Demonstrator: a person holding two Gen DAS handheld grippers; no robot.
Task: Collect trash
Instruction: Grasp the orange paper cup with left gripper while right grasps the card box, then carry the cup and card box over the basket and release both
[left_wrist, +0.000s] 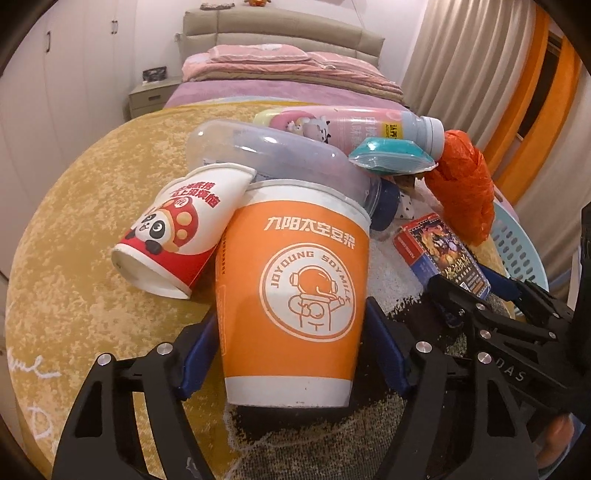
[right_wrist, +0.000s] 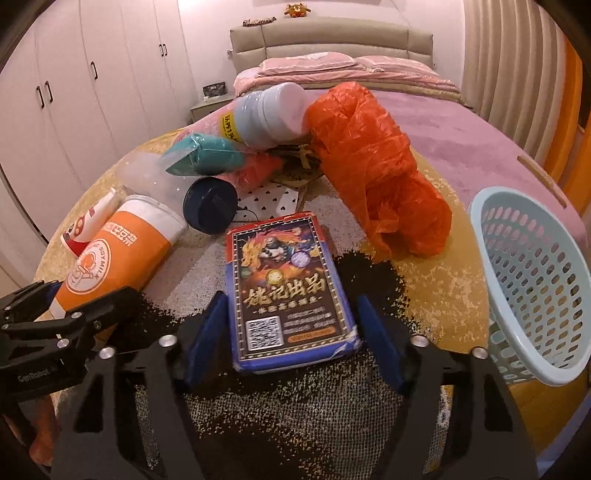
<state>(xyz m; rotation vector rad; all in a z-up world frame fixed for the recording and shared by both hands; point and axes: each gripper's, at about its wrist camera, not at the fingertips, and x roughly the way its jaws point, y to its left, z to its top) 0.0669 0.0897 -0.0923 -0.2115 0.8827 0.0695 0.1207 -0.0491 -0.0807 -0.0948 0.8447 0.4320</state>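
Note:
An orange soy-milk paper cup lies on the yellow round rug, base toward me. My left gripper is shut on it, a blue pad pressing each side. A blue card box with a dragon picture lies flat on the rug, and my right gripper is shut on its long sides. Behind them is a heap: a red panda paper cup, a clear jar with a dark lid, a pink drink bottle, a teal packet and an orange plastic bag.
A pale blue slotted basket lies tipped at the right edge of the rug. A bed with pink bedding stands behind the heap, white wardrobes on the left, curtains on the right. A spotted paper scrap lies under the heap.

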